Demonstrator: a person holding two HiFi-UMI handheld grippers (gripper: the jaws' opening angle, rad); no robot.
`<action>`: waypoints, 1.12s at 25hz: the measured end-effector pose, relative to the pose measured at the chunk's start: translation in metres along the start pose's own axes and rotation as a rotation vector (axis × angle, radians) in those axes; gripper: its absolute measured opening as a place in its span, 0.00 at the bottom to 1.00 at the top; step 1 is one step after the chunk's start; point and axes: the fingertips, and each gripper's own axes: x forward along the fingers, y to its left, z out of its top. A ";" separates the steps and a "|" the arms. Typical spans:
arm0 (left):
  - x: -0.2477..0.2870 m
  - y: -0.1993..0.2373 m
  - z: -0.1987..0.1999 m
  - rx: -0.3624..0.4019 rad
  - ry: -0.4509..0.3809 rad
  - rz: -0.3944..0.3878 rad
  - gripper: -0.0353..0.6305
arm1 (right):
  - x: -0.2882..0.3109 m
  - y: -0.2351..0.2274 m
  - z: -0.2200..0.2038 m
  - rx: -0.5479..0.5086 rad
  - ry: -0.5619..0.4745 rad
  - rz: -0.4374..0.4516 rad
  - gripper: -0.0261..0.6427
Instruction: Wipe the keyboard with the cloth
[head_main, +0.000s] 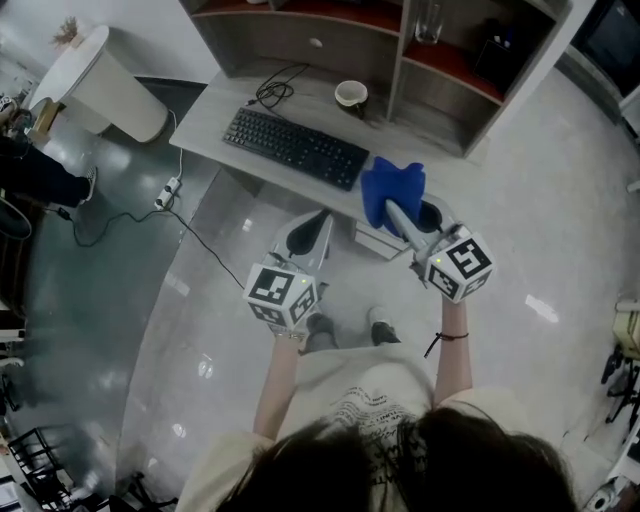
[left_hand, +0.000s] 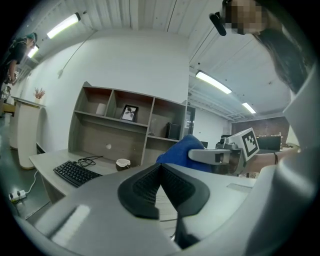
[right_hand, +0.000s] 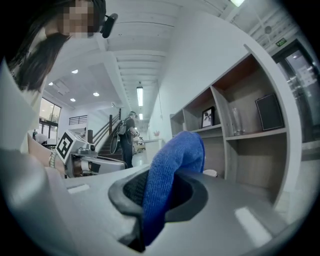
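Note:
A black keyboard (head_main: 295, 147) lies on the pale wooden desk (head_main: 205, 125), also seen in the left gripper view as the keyboard (left_hand: 76, 173) at lower left. My right gripper (head_main: 398, 218) is shut on a blue cloth (head_main: 391, 192), held in the air off the desk's front edge, right of the keyboard. The cloth (right_hand: 170, 175) stands up from between the jaws. My left gripper (head_main: 313, 231) is shut with nothing in it, held below the desk edge; its pads (left_hand: 172, 182) meet.
A white cup (head_main: 351, 95) stands behind the keyboard, with a black cable (head_main: 275, 90) coiled beside it. Shelves (head_main: 400, 40) rise at the desk's back. A white bin (head_main: 100, 80) stands to the left, and a power strip (head_main: 167, 192) lies on the floor.

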 end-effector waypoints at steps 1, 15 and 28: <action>0.000 0.003 -0.001 -0.003 0.001 -0.009 0.06 | 0.002 0.001 -0.001 0.002 0.003 -0.011 0.13; -0.006 0.043 0.002 -0.004 -0.002 -0.137 0.06 | 0.031 0.018 0.000 0.007 -0.029 -0.168 0.13; -0.026 0.070 0.006 0.026 0.009 -0.262 0.06 | 0.044 0.044 -0.002 0.025 -0.068 -0.311 0.13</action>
